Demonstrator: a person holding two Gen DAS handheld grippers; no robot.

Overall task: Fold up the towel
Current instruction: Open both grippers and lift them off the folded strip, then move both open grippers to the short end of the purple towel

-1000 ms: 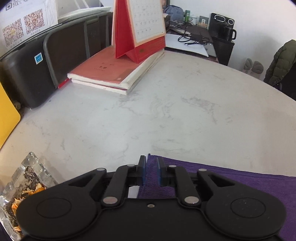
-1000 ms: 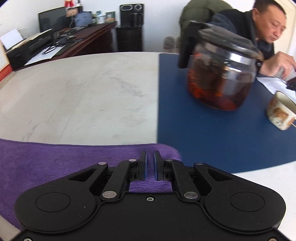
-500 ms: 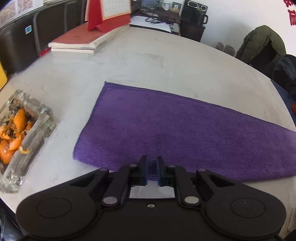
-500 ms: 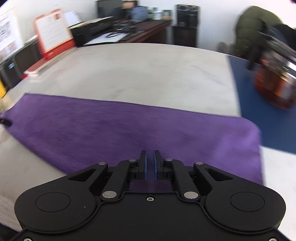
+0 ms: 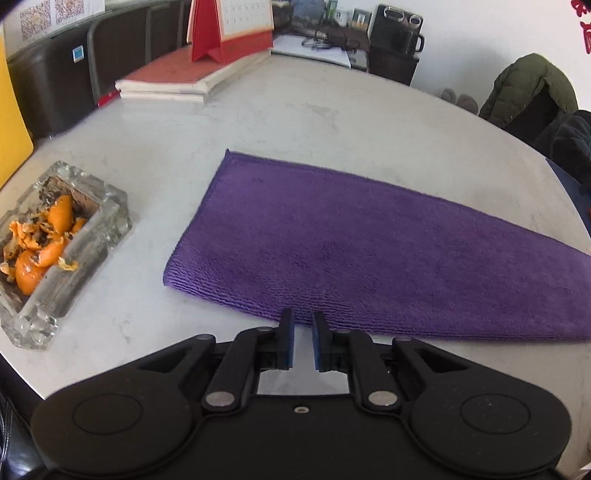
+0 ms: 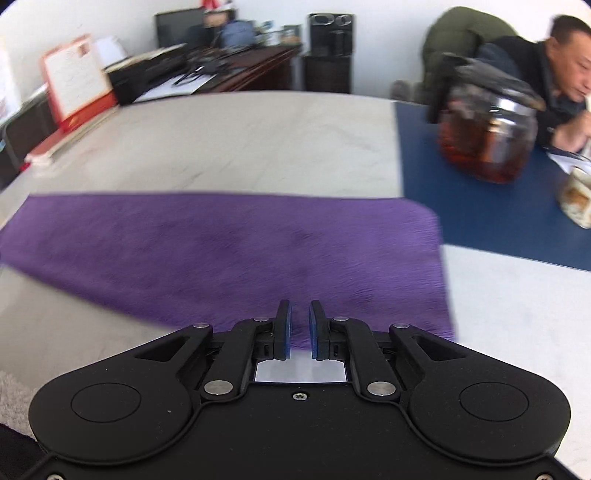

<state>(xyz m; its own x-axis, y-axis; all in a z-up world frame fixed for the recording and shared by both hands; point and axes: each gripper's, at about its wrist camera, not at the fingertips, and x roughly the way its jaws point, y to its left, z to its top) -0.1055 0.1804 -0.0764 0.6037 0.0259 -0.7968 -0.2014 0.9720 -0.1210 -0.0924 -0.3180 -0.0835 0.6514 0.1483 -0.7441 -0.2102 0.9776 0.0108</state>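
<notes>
A purple towel [image 5: 354, 243] lies flat on the white marble table, folded into a long strip. It also shows in the right wrist view [image 6: 221, 251], blurred. My left gripper [image 5: 303, 319] hovers just short of the towel's near edge, jaws a little apart with nothing between them. My right gripper [image 6: 299, 308] is over the towel's near edge close to its right end, jaws a little apart and empty.
A glass ashtray [image 5: 55, 243] with orange peel sits left of the towel. Books [image 5: 184, 77] and a red desk calendar [image 5: 229, 33] stand at the far left. A glass teapot [image 6: 487, 136] and a cup [image 6: 576, 195] stand on a blue mat [image 6: 480, 206]; a man [image 6: 561, 74] sits behind.
Both grippers pulled back from the far edge to the near side. Their jaws, shut on the towel a second ago, have parted slightly and let it go. The towel now lies folded.
</notes>
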